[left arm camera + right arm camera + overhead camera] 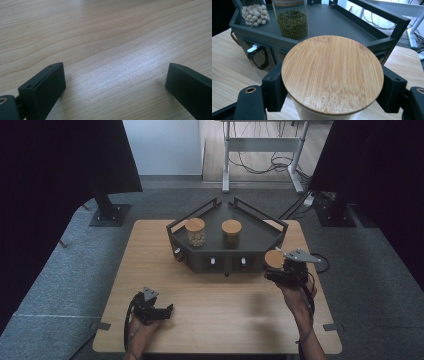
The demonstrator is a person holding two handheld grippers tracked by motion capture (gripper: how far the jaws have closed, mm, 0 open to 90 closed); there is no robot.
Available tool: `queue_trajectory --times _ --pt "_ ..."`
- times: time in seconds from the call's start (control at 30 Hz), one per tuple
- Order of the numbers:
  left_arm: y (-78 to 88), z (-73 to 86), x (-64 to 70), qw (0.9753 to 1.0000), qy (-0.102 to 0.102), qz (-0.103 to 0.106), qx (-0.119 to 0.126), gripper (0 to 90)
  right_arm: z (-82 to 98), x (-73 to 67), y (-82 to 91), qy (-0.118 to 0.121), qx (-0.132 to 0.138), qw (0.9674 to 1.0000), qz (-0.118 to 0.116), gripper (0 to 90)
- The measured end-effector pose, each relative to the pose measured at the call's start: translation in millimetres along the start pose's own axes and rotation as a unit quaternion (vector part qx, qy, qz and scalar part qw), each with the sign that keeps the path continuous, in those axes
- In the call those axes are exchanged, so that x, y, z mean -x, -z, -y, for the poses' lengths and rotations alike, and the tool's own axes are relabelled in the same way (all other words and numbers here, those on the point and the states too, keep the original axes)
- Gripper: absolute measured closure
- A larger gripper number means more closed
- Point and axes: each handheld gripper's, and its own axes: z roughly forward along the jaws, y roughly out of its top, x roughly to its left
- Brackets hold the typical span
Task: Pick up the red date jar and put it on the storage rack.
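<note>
A glass jar with a round bamboo lid (pixel 332 75) sits between the jaws of my right gripper (pixel 333 87), which is shut on it just below the lid. In the high view this jar (pixel 274 258) and the right gripper (pixel 274 270) are held by the front right corner of the dark grey tray (pixel 260 237). On the tray stand a jar of pale round seeds (pixel 195 232) and a jar of green beans (pixel 231 233). My left gripper (pixel 167 310) rests low at the table's front left. Its jaws stand wide open over bare wood (pixel 115 82).
The wooden table (pixel 220 320) ends close behind the tray and just in front of the hands. The tray has a raised rail (pixel 377 15) and small handles (pixel 258 56) on its front. Black stands (pixel 107 212) and a desk frame with cables (pixel 262 155) are on the floor beyond.
</note>
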Motion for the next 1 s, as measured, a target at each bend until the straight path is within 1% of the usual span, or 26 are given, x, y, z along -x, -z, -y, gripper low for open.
queue_trajectory --times 0.37,0.67,1.0 --pt "0.0 -0.1 -0.1 1.0 -0.001 0.0 0.0 2.5 -19.7 7.4 -5.3 -0.004 0.002 1.0 0.004 24.1" --pt "0.2 -0.1 -0.2 1.0 -0.001 0.0 -0.001 2.5 -35.8 12.7 -11.8 0.0 0.001 0.9999 0.012 24.1" --pt "0.1 -0.2 -0.4 1.0 -0.002 0.001 -0.001 2.5 -50.6 17.5 -19.1 -0.002 0.001 0.9999 0.016 24.1"
